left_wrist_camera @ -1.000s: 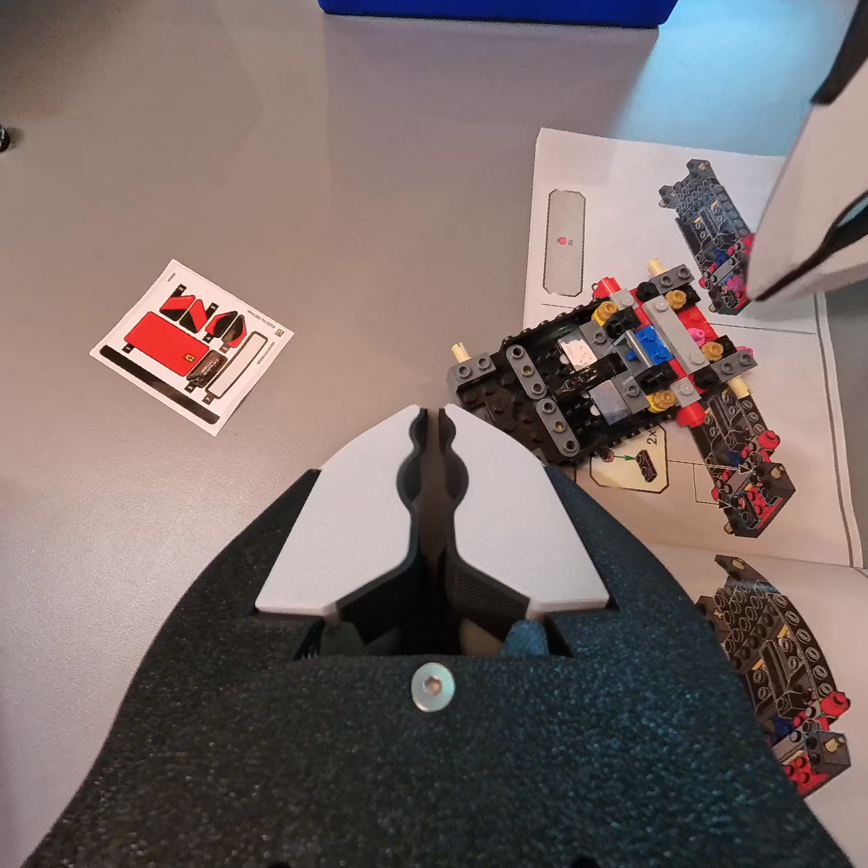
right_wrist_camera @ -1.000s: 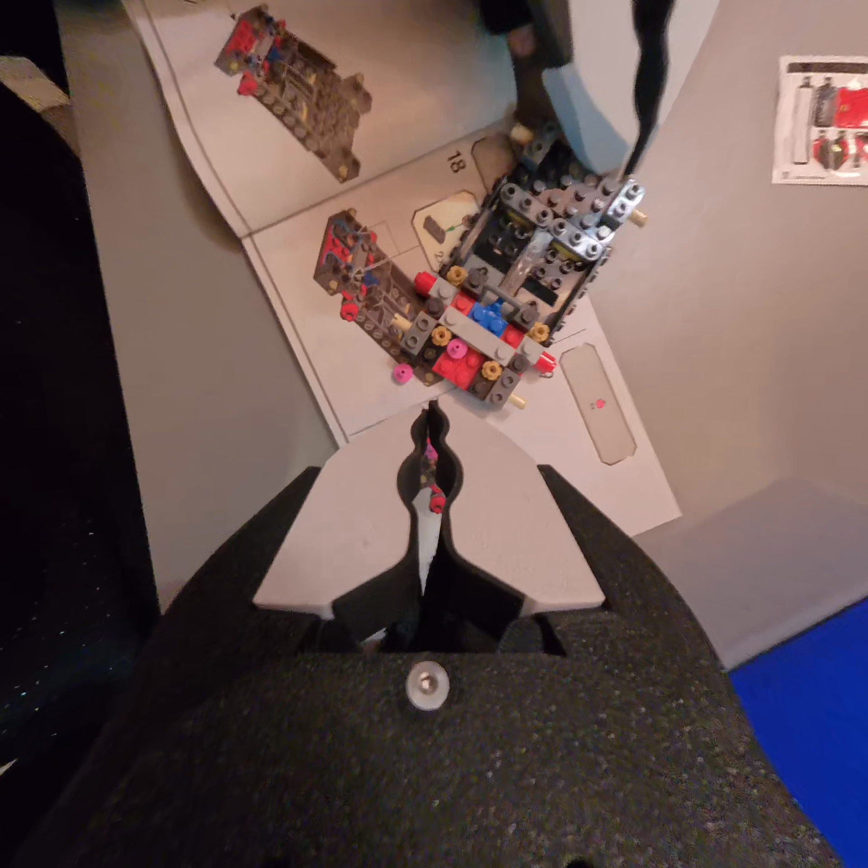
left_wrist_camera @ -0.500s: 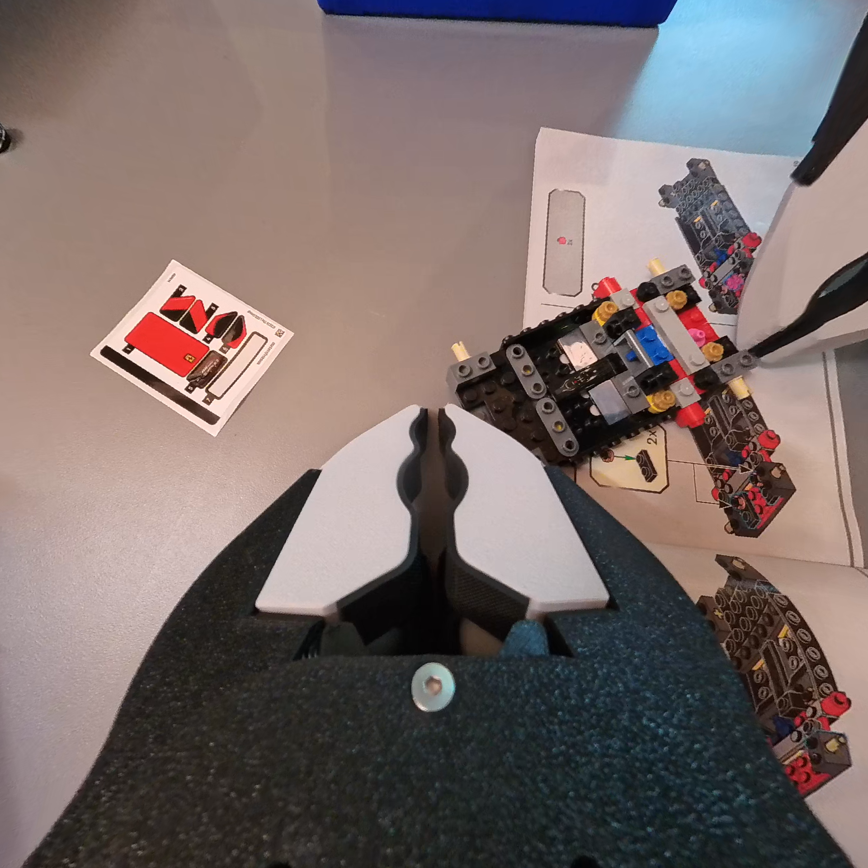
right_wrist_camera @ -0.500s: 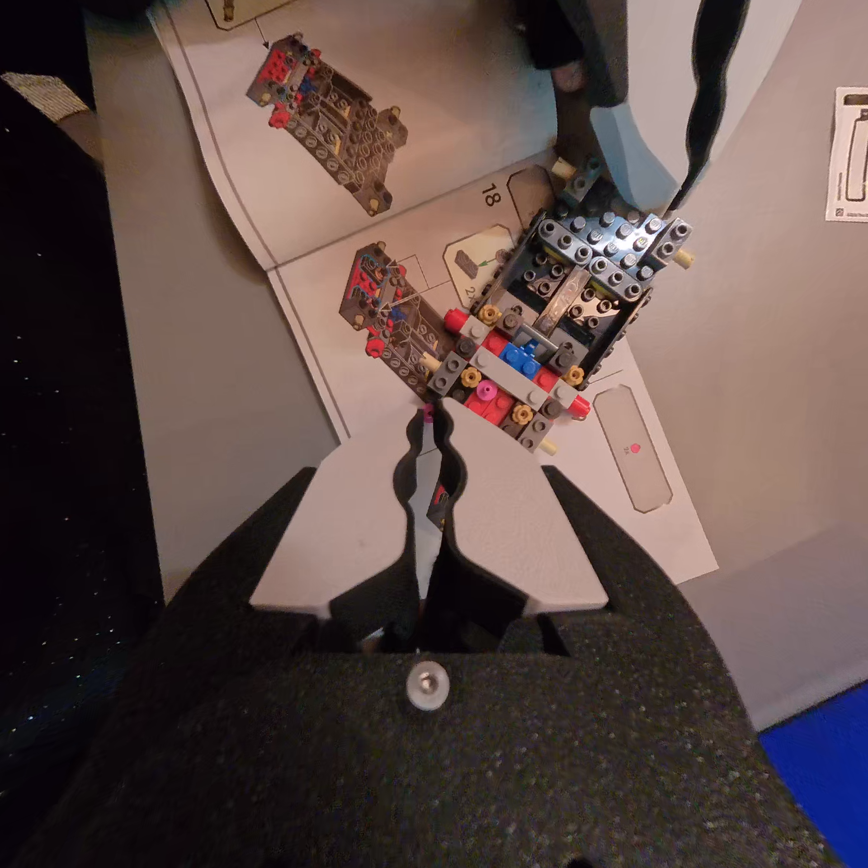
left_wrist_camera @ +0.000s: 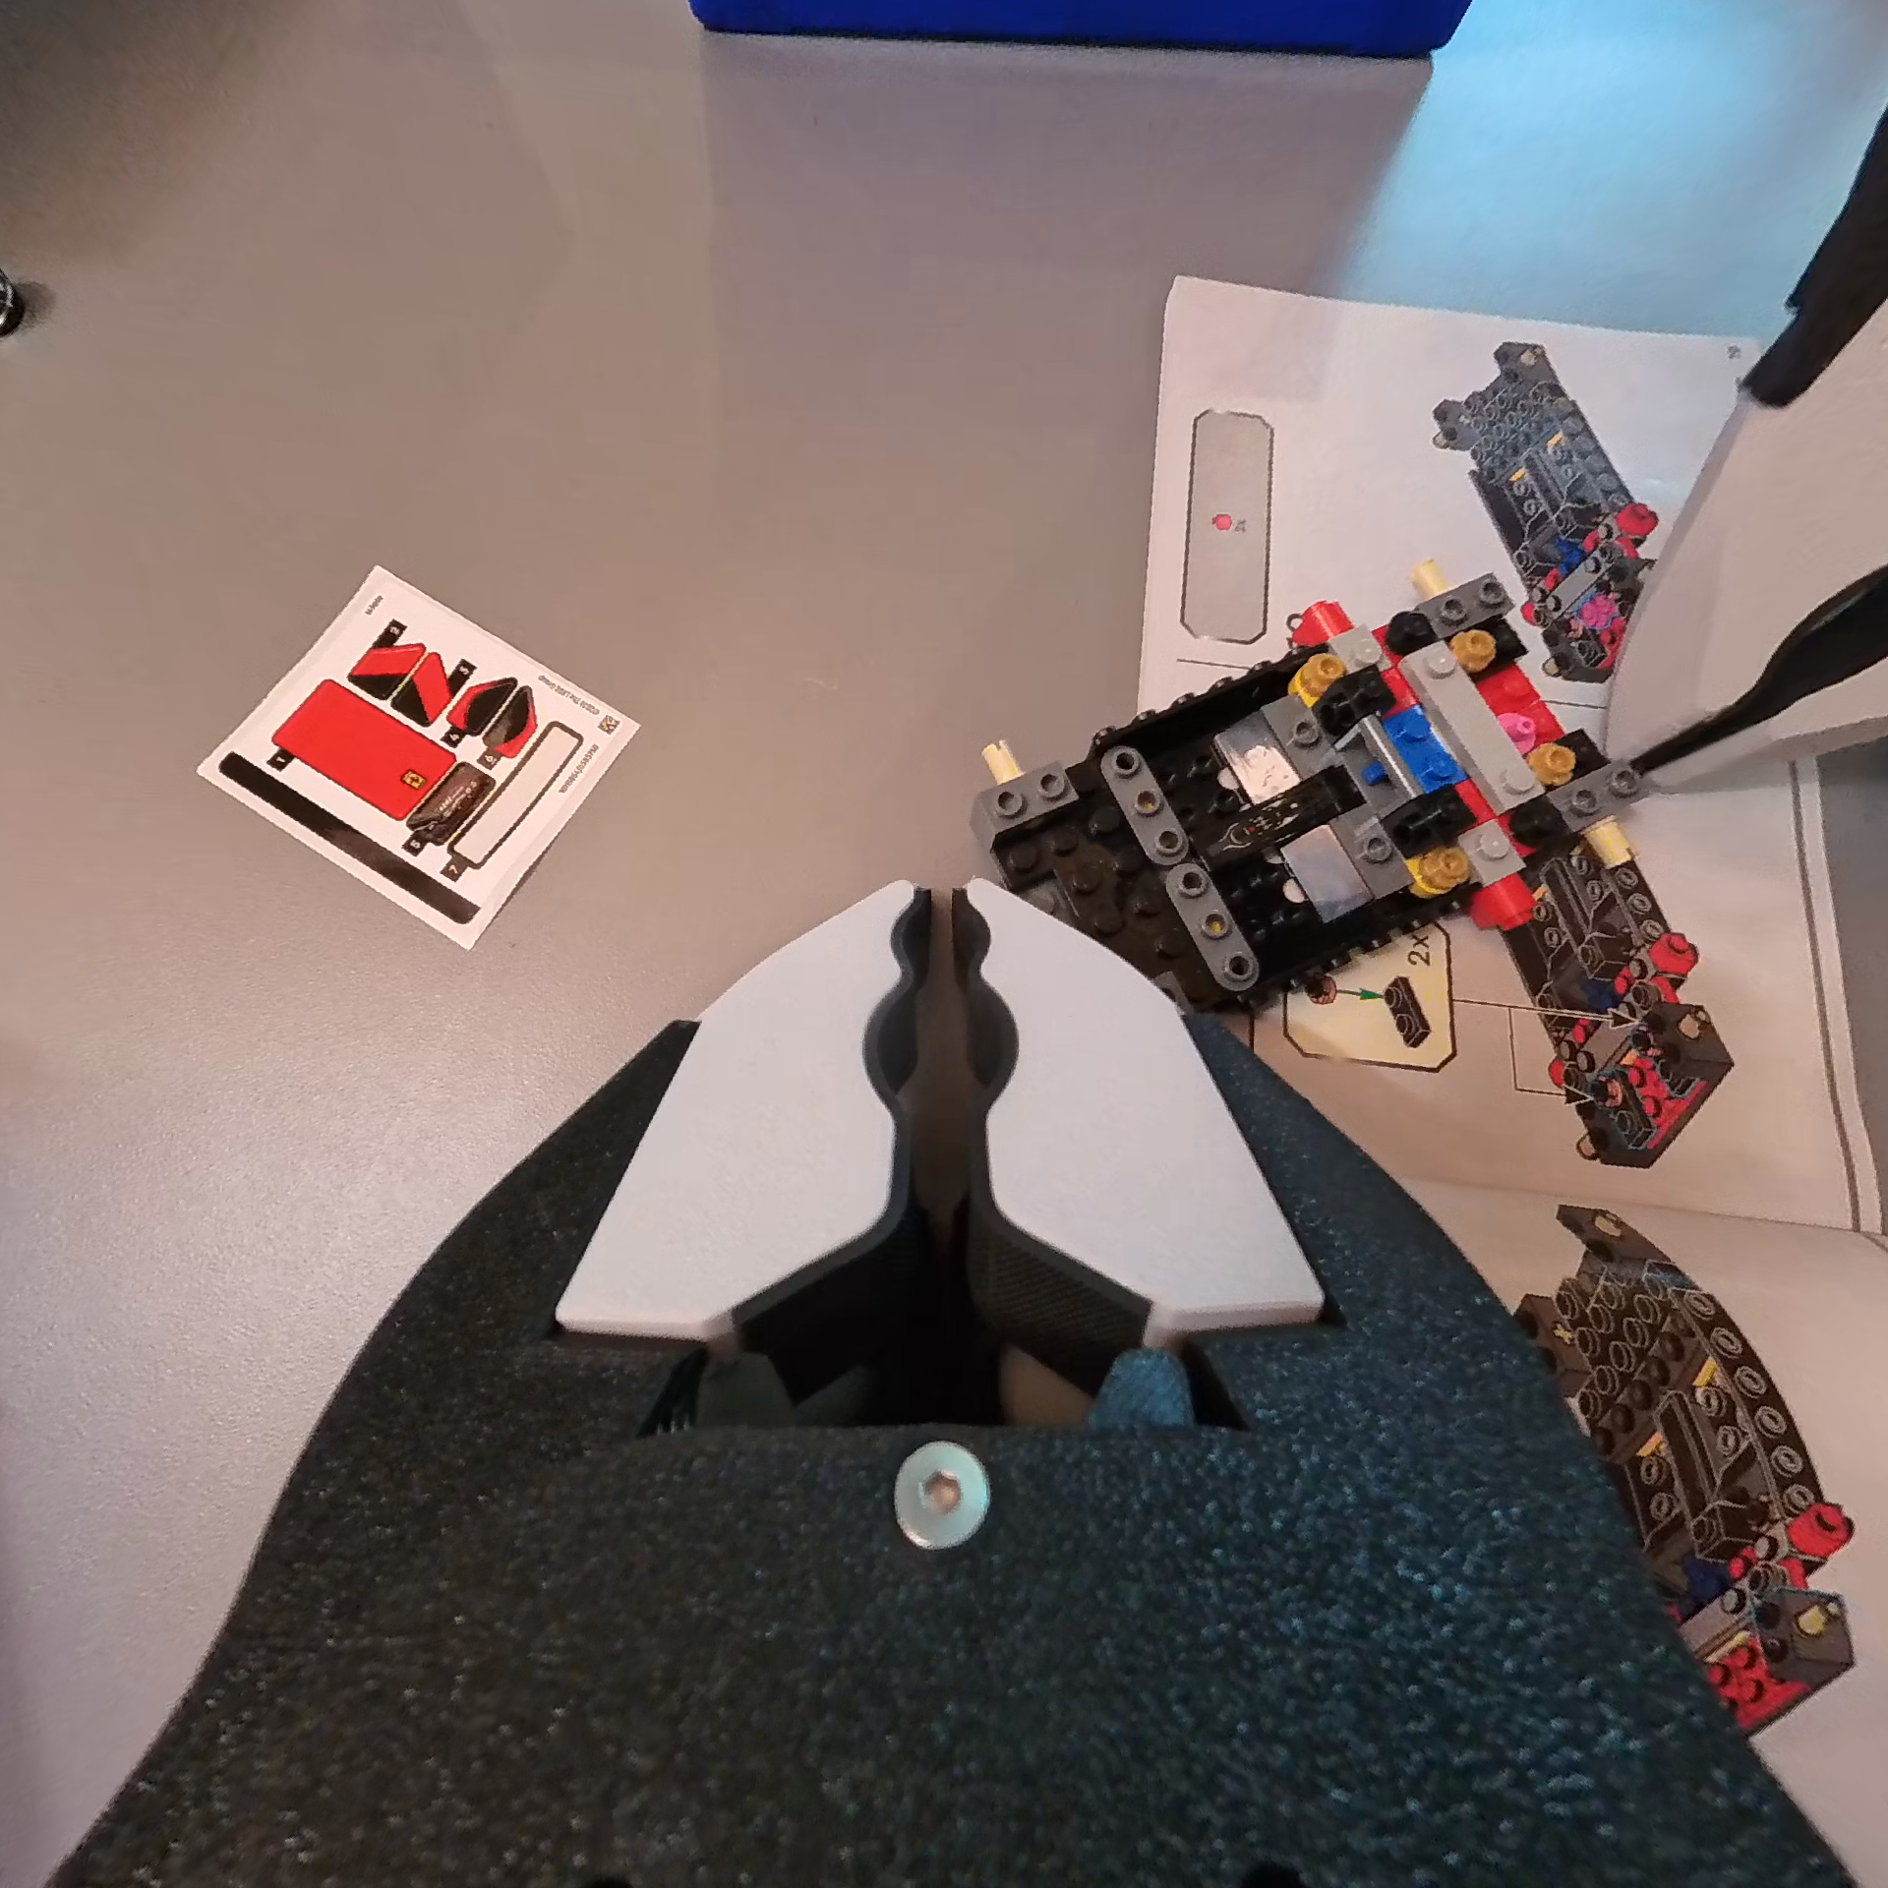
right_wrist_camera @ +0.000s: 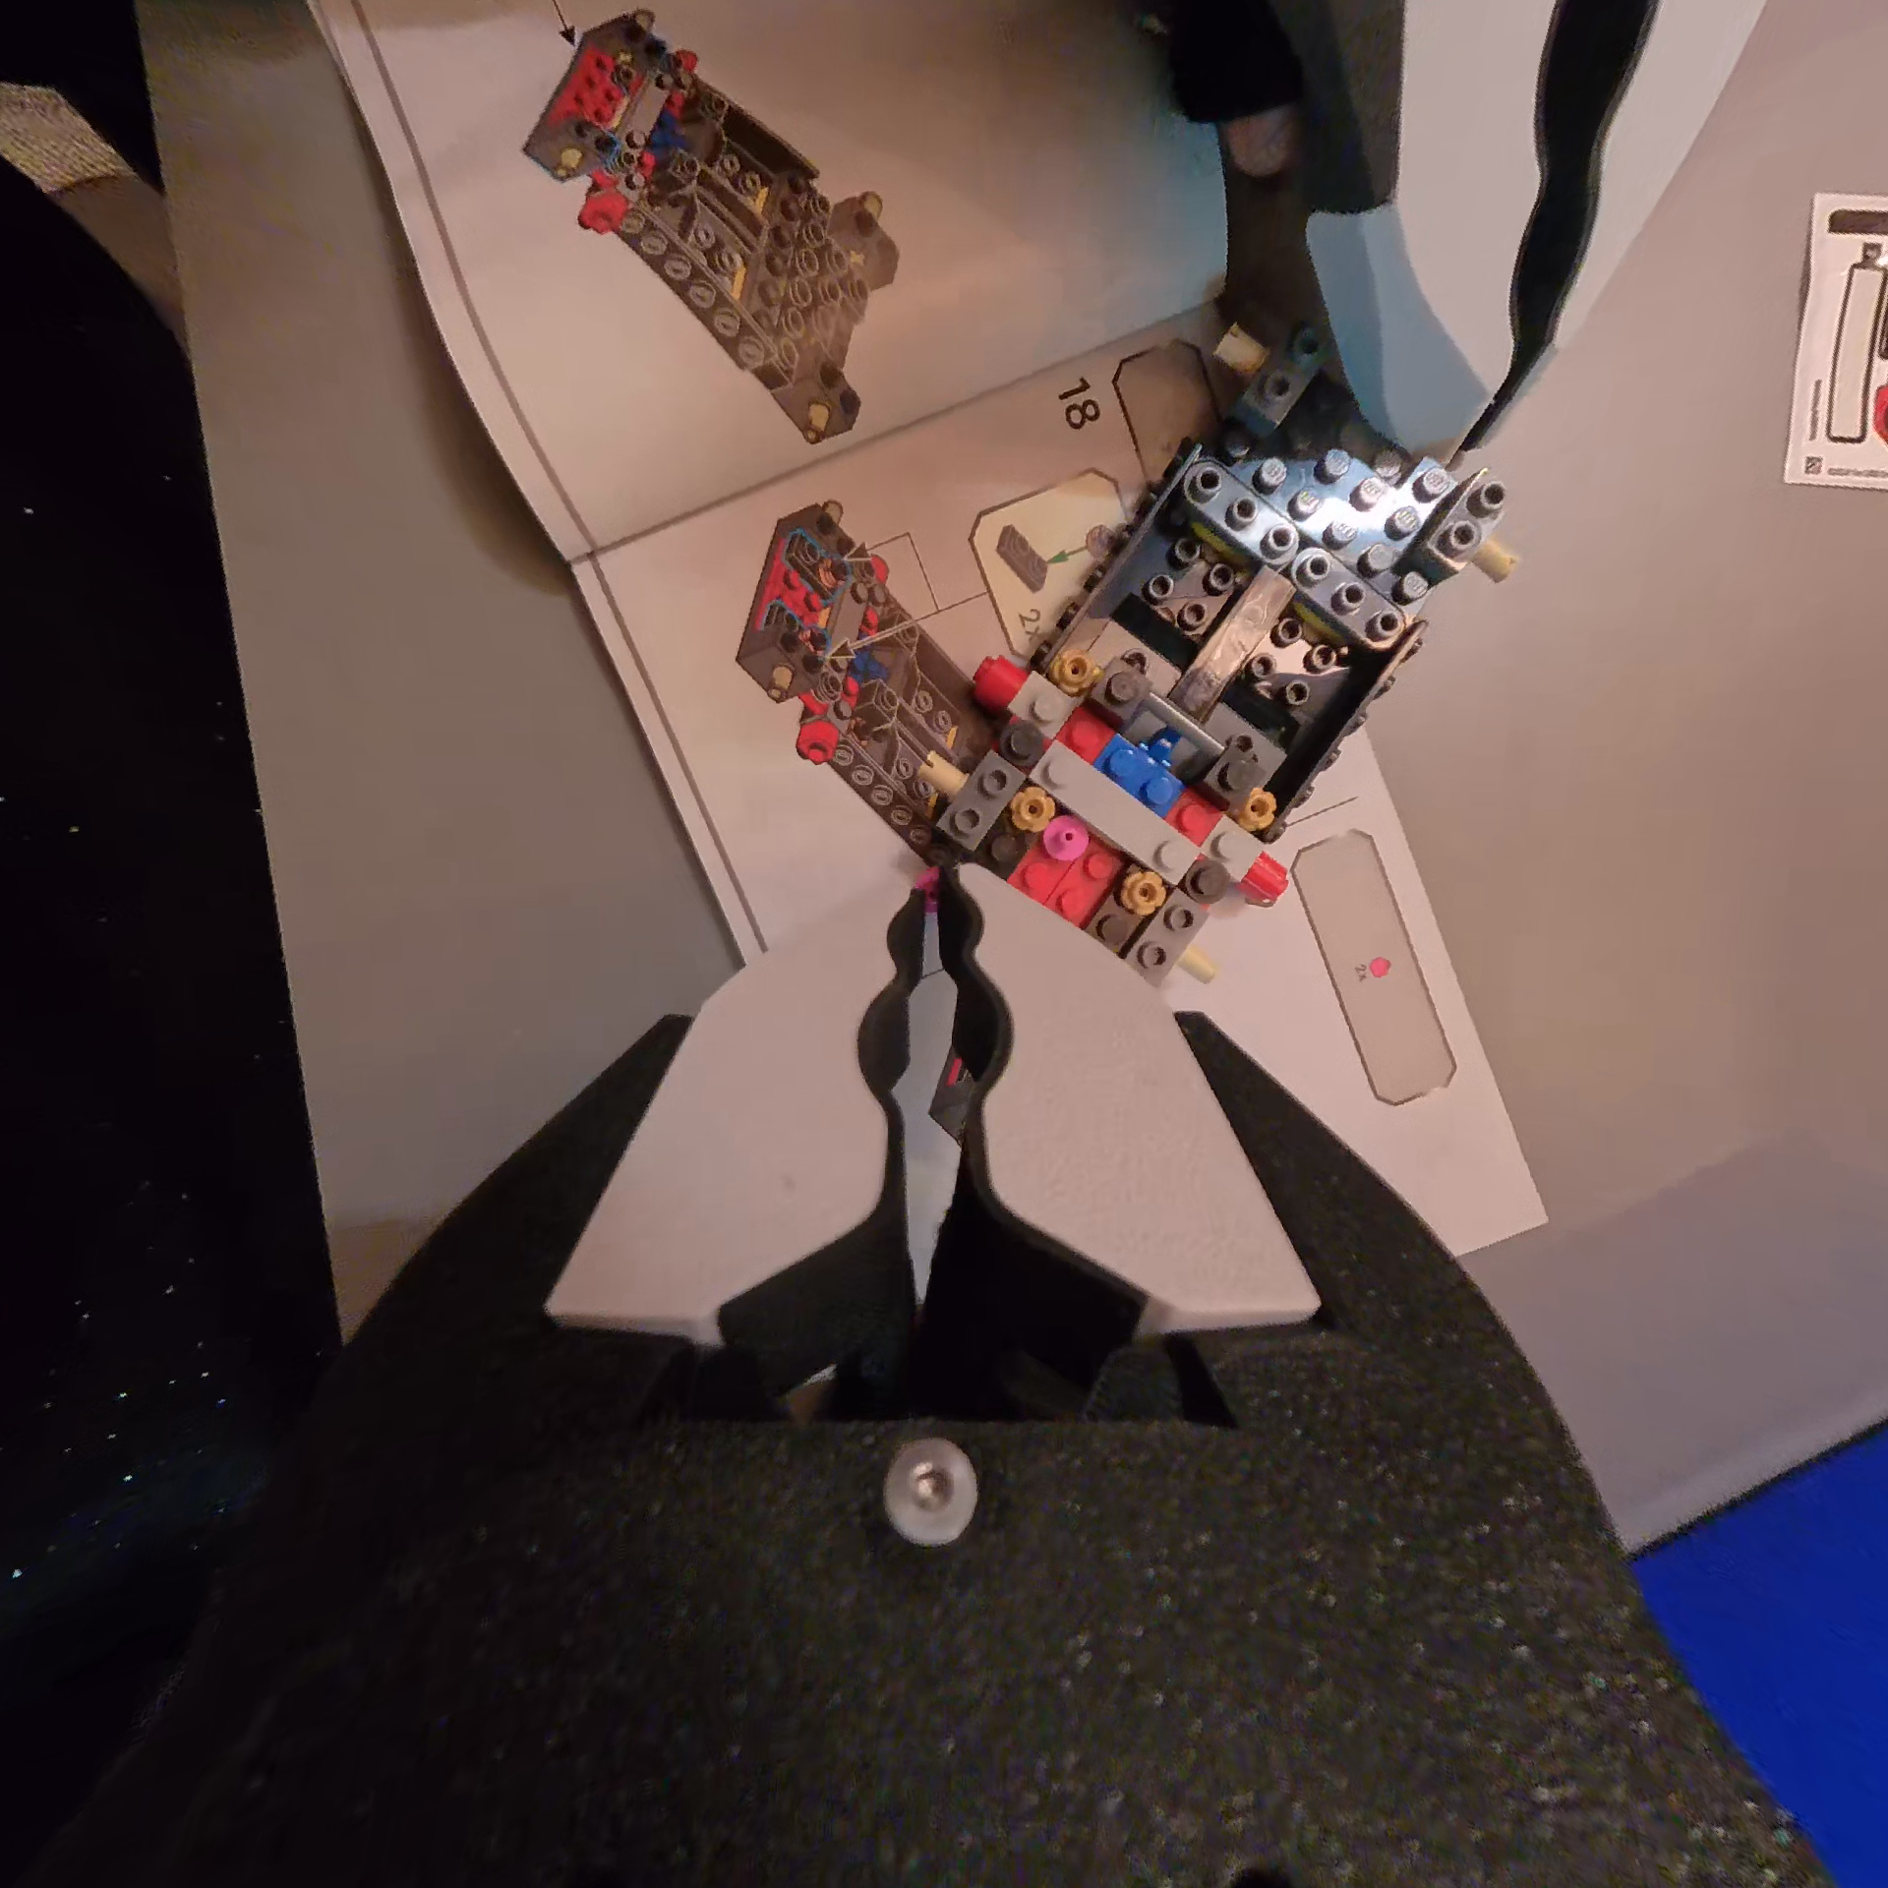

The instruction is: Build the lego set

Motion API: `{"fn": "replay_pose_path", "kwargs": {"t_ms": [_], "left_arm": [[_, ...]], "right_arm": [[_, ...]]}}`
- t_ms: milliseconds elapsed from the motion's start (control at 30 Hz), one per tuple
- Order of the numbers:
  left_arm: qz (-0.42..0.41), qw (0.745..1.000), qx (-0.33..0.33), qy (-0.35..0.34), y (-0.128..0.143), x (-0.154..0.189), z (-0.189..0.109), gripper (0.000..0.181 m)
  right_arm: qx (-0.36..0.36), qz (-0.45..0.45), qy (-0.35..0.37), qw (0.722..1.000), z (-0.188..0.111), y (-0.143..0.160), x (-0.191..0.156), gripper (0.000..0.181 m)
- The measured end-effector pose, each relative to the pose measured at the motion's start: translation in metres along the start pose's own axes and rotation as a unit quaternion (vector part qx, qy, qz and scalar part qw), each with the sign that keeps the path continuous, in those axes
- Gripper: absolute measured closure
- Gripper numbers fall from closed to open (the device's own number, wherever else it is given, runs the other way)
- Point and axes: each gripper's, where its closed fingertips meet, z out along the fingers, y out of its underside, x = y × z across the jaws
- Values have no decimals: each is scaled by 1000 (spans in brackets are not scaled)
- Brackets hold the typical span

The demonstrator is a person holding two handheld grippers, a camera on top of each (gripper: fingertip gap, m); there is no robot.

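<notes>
A part-built lego car (left_wrist_camera: 1277, 817) with a black chassis and red, blue and grey rear bricks lies on the open instruction booklet (left_wrist_camera: 1328, 460). My left gripper (left_wrist_camera: 942, 897) is shut and empty, its tips at the car's front corner. The right wrist view shows it at the car's (right_wrist_camera: 1226, 664) far end (right_wrist_camera: 1471, 450). My right gripper (right_wrist_camera: 935, 881) is shut, tips against the car's rear corner. A small pink stud (right_wrist_camera: 928, 891) lies on the page and shows through the slit at those tips. The left wrist view shows the right gripper (left_wrist_camera: 1640, 766) touching a grey corner plate.
A sticker sheet (left_wrist_camera: 419, 756) lies on the grey table left of the car. A blue bin (left_wrist_camera: 1073, 15) stands at the far edge. In the right wrist view the table's edge runs down the left, with darkness (right_wrist_camera: 102, 919) beyond it.
My right gripper has moved in to the car's rear corner, over the pink stud that lay ahead of its tips. The left gripper and the car have not moved.
</notes>
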Motion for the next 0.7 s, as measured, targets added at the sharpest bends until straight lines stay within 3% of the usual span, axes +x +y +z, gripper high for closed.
{"fn": "replay_pose_path", "kwargs": {"t_ms": [33, 233, 700], "left_arm": [[0, 1000, 0, 0, 0, 0, 0, 177], [0, 1000, 0, 1, 0, 0, 0, 177], [2, 1000, -1, 4, 0, 2, 0, 178]], "right_arm": [[4, 0, 2, 1000, -1, -1, 0, 179], [53, 8, 48, 997, -24, -16, 22, 179], [-7, -11, 57, 998, -6, -6, 29, 179]]}}
